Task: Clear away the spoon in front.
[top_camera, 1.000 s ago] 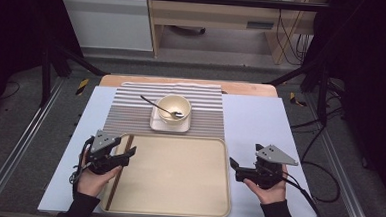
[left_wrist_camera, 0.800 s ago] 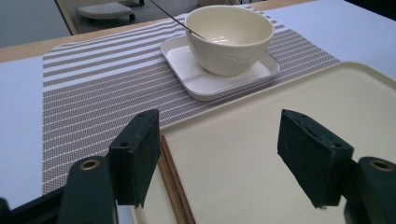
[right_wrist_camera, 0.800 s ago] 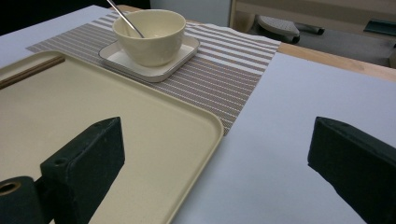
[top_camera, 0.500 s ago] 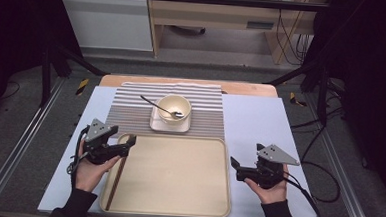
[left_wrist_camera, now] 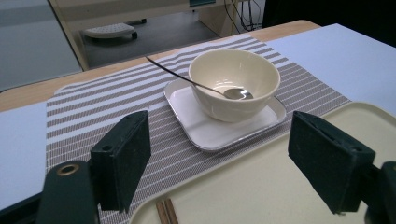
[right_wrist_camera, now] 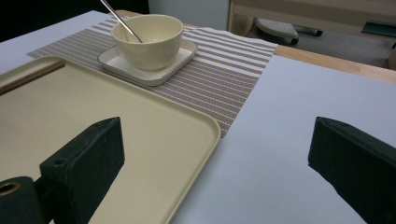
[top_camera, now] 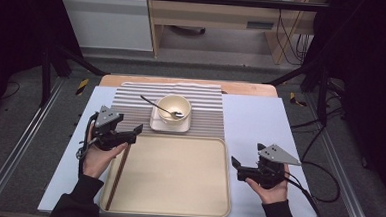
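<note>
Two tools: one to each side of the tray, both with jaws apart and nothing between them.
Left tool (top_camera: 132, 134): released; its jaws have just been opening and hold nothing. It hangs over the tray's far left corner and points across toward the dishes.
Chopsticks (top_camera: 117, 174): inside the tray (top_camera: 225, 190), close along its left rim. Their long axis runs from the near edge to the far edge, and the far tips lie just under the left tool. In the left gripper view those tips (left_wrist_camera: 166, 212) show low between the two jaws, apart from both pads.
Mat (top_camera: 208, 107): striped, on the surface (top_camera: 253, 116) beyond the tray, and it touches the tray's far rim.
Plate (top_camera: 156, 125): square and white, on the mat just past the tray's far edge.
Bowl (top_camera: 174, 108): upright on the plate, ahead and to the right of the left tool.
Spoon (top_camera: 155, 104): its head rests in the bowl and its handle slants up and out to the left, toward the left tool's side.
Right tool (top_camera: 238, 170): released and empty, beside the tray's right rim and well apart from the dishes.
Nearer hand: likely the left, so the bowl and plate would fall to it.
</note>
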Demonstrator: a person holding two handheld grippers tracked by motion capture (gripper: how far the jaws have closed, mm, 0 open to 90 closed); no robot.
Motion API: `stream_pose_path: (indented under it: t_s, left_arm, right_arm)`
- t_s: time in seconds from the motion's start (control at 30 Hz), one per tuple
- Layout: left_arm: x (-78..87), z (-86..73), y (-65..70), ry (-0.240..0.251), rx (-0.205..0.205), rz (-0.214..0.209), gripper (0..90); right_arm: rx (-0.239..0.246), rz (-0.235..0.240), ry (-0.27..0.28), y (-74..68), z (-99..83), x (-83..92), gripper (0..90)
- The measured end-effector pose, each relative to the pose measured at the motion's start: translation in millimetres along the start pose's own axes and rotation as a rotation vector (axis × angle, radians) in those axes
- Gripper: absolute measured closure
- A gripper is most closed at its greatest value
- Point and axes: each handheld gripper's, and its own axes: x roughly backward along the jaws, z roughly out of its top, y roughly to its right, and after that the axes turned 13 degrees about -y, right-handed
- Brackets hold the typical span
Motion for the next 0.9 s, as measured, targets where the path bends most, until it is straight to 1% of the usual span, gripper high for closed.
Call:
stream_pose_path:
  t_s: [0.1, 0.2, 0.3, 0.37, 0.53, 0.6, 0.63, 0.7, 0.83, 0.9]
  left_arm:
    - [-5.2, 4.6, -3.3, 0.006, 0.023, -0.012, 20.2]
    - [-10.3, 8.9, -5.3, 0.002, 0.023, 0.003, 20.0]
    - [-16.3, 13.3, -7.1, 0.005, 0.028, 0.009, 20.0]
    - [-21.3, 16.4, -8.5, 0.003, 0.035, 0.007, 19.9]
    - [-35.3, 23.6, -12.8, -0.018, 0.036, 0.016, 19.5]
    - [-40.7, 26.0, -13.2, -0.026, 0.027, 0.035, 19.5]
    - [-42.9, 27.1, -14.1, -0.03, 0.019, 0.037, 19.5]
    - [-47.2, 29.2, -15.4, -0.029, 0.031, 0.032, 19.4]
    - [-54.2, 34.1, -16.7, -0.033, 0.021, 0.034, 19.4]
    - [-58.2, 36.3, -17.6, -0.03, 0.024, 0.028, 19.5]
  right_arm:
    - [-0.004, 0.004, 0.005, 0.1, 0.2, 0.6, 4.0]
    - [-0.005, 0.004, 0.006, 0.3, 0.2, 0.8, 4.0]
    - [-0.005, 0.002, 0.001, 0.0, 0.1, 0.2, 4.0]
    - [-0.002, 0.002, 0.001, -0.3, 0.0, -0.3, 4.0]
    - [-0.001, 0.002, 0.0, -0.4, -0.2, -1.3, 4.0]
    - [-0.001, 0.003, -0.001, -0.6, -0.3, -1.5, 4.0]
    - [-0.001, 0.003, -0.003, -0.7, -0.4, -1.4, 4.0]
    - [0.0, 0.001, -0.002, -0.2, -0.4, -1.4, 4.0]
    - [-0.007, 0.004, 0.0, 0.6, -0.2, -0.7, 4.0]
    - [-0.008, 0.005, 0.001, 0.7, -0.2, -0.6, 4.0]
